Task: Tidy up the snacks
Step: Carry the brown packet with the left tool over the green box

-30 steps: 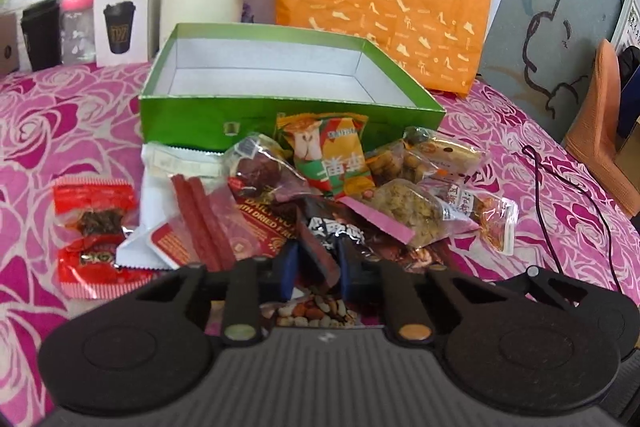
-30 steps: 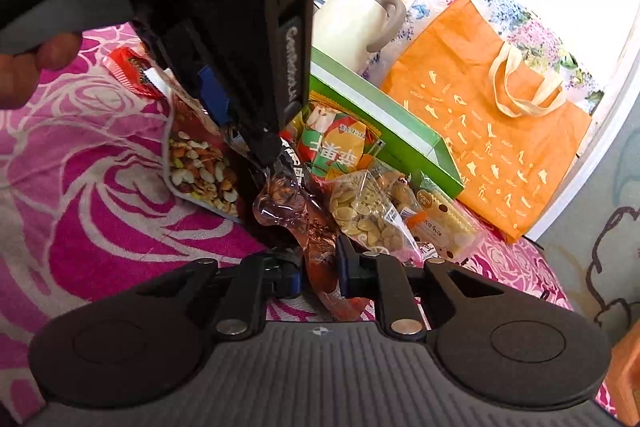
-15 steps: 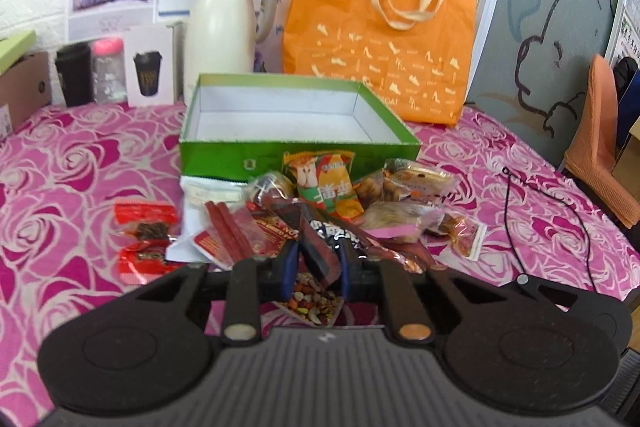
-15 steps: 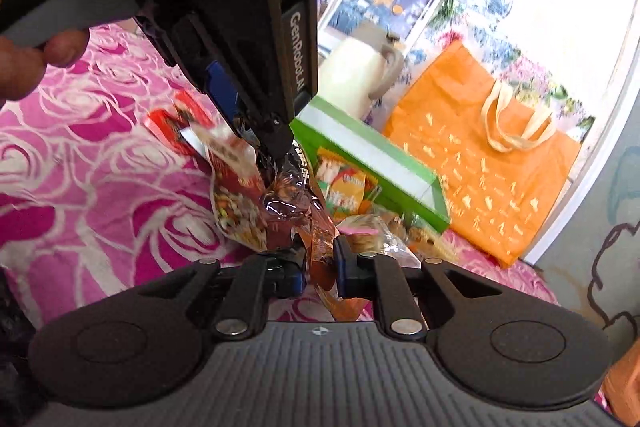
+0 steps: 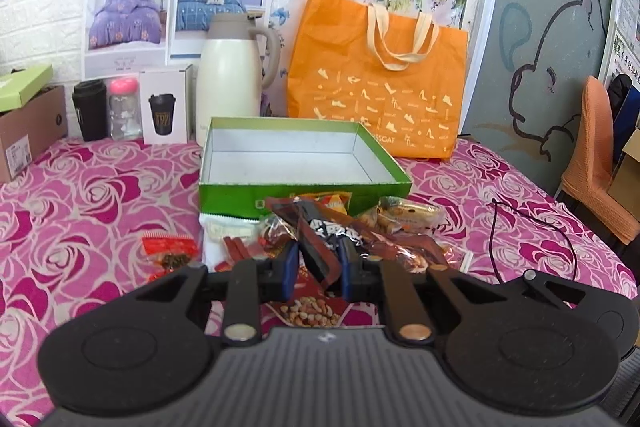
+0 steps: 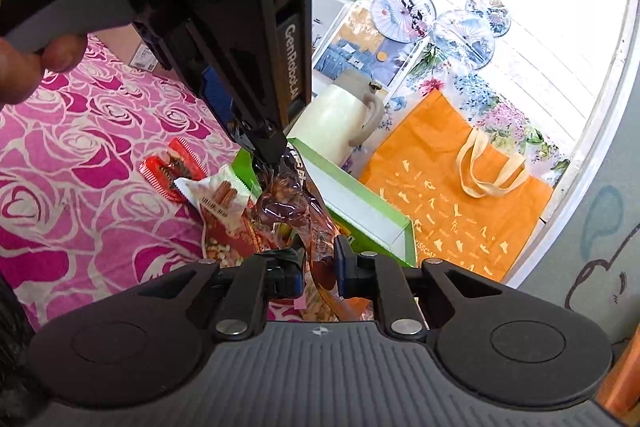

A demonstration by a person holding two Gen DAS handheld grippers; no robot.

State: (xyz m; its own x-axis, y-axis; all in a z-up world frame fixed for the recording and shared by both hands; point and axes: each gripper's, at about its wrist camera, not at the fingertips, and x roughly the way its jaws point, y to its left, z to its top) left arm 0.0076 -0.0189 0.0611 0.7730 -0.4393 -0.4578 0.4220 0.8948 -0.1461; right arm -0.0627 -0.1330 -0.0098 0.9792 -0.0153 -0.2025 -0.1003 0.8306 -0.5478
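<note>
Your left gripper has its jaws pinching one end of a dark brown snack packet, and your right gripper has its jaws clamped on the other end of the same packet, a glossy see-through strip w/ brown pieces inside. In the right wrist view the packet hangs stretched between the two tools, clear of the worktop w/ its pink rose cloth. Vs. a second ago both grippers are higher: the left view then sat low over the snack pile, the pile filling the mid frame; now it looks smaller and lower, and the wall posters and paper fans have come into view. The nut packet shows below the left jaws, lying on the cloth. The green box sits open and empty just behind the pile, same spot as before. Red candy wrappers lie left of the pile, apart from it; the white pouch w/ red sticks is beside them. Behind the box stand the cream thermos jug and orange tote bag. Grip on both ends looks unchanged from the earlier frames. Your thumb and fingers show at the left edge of the right view, on the left tool's handle.
</note>
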